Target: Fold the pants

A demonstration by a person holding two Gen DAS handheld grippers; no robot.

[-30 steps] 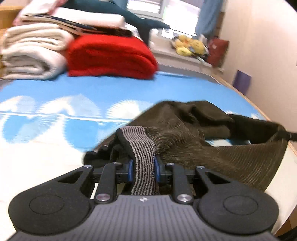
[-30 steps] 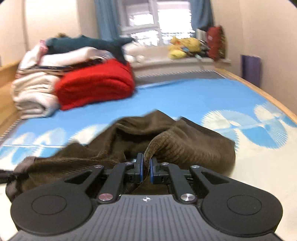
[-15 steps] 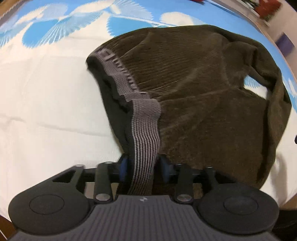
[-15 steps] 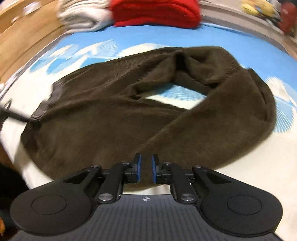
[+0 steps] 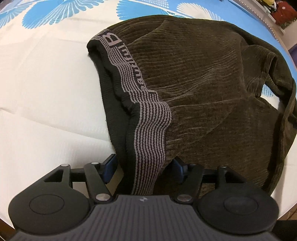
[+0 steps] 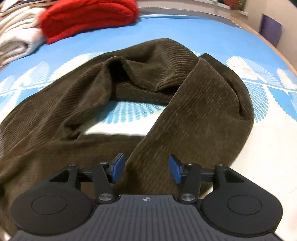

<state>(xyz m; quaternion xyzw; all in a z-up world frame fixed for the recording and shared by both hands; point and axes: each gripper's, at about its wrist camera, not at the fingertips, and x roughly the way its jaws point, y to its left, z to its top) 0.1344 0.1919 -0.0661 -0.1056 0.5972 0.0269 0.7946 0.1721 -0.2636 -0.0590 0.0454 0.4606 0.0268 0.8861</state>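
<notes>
Dark brown corduroy pants (image 5: 204, 77) lie spread on the bed, legs curled round in a loop. Their grey striped waistband (image 5: 150, 129) runs down between the fingers of my left gripper (image 5: 143, 169), which is open with its blue pads apart on either side of the band. In the right wrist view the pants (image 6: 194, 111) show a leg running toward my right gripper (image 6: 146, 170), which is open with the cloth lying between its pads.
The bed sheet (image 5: 46, 83) is white with a blue fan pattern (image 6: 130, 111). A red folded blanket (image 6: 89, 16) and white folded towels (image 6: 16, 40) are stacked at the far end. A wooden bed edge (image 6: 269, 40) runs along the right.
Both grippers have opened and let go of the pants, which now lie flat on the bed. The cameras tilted down from the raised hold a second ago.
</notes>
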